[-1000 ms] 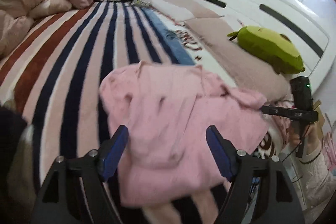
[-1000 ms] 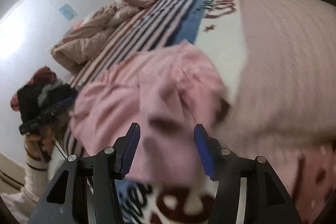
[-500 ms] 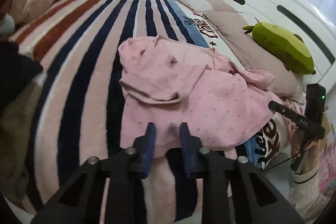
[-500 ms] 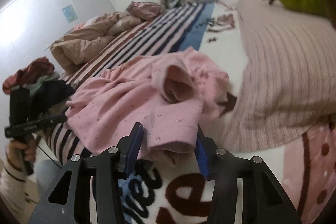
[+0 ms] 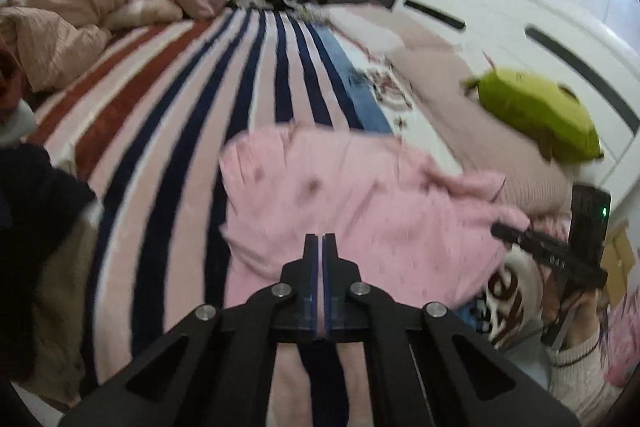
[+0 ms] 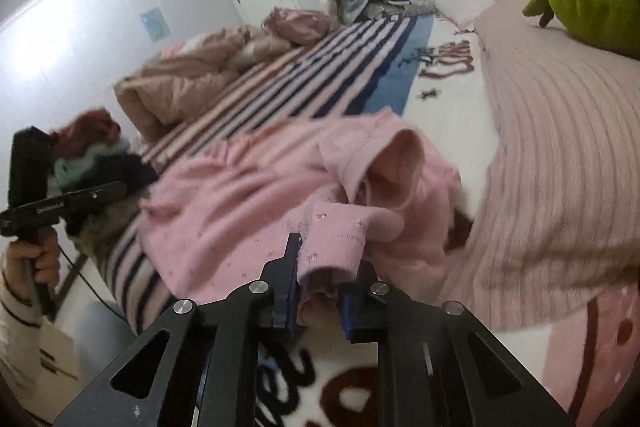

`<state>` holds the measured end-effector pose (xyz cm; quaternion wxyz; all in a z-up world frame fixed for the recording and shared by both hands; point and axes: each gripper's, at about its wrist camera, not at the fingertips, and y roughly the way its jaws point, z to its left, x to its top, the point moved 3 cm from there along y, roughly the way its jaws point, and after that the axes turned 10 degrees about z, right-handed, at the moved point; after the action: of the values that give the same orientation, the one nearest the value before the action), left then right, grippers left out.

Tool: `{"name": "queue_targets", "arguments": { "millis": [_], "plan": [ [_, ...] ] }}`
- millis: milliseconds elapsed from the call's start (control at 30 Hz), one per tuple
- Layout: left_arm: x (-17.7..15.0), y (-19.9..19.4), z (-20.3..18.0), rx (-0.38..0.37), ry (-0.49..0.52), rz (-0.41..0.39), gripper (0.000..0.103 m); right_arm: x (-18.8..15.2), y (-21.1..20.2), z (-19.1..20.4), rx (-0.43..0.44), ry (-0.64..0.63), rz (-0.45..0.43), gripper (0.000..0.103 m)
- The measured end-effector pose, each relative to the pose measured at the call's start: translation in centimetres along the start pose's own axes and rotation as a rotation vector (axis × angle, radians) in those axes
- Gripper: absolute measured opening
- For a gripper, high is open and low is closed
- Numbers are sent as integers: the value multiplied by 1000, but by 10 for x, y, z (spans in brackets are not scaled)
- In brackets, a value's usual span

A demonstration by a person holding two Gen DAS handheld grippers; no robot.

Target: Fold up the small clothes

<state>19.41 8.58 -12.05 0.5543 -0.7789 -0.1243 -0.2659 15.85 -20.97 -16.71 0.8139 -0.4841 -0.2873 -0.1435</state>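
A small pink garment [image 5: 360, 203] lies crumpled on the striped bed cover [image 5: 168, 131]. My left gripper [image 5: 321, 243] is shut on the garment's near hem, the jaws pressed together on thin fabric. In the right wrist view the same pink garment [image 6: 248, 203] spreads to the left. My right gripper [image 6: 324, 259] is shut on a bunched ribbed cuff or hem [image 6: 340, 239] at the garment's right end. The right gripper's handle also shows in the left wrist view [image 5: 560, 251], and the left gripper's handle in the right wrist view [image 6: 60, 207].
A green plush toy [image 5: 536, 115] lies on a pink ribbed blanket [image 6: 560, 147] by the white headboard [image 5: 520, 27]. A pile of dark and red clothes [image 6: 96, 155] sits at the bed's near left. Rumpled beige bedding [image 5: 52, 27] lies at the far left.
Both grippers went from open to shut on the pink garment's near edge, left on the hem, right on the bunched cuff. The garment's right end has lifted slightly.
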Motion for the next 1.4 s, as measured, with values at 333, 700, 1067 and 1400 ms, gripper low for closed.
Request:
{"name": "queue_targets", "arguments": {
  "millis": [333,700,1067,1400],
  "plan": [
    [64,11,37,72,-37,-65,0,73,0,-2,6,-24,0,7],
    [6,13,33,-95,36,66,65,87,-6,1,-7,-64,-4,6],
    [-44,55,1,-37,136,157,68,67,-35,10,5,-36,-50,6],
    [-62,70,-23,231,356,143,84,58,-37,8,-22,-33,-22,6]
  ]
}}
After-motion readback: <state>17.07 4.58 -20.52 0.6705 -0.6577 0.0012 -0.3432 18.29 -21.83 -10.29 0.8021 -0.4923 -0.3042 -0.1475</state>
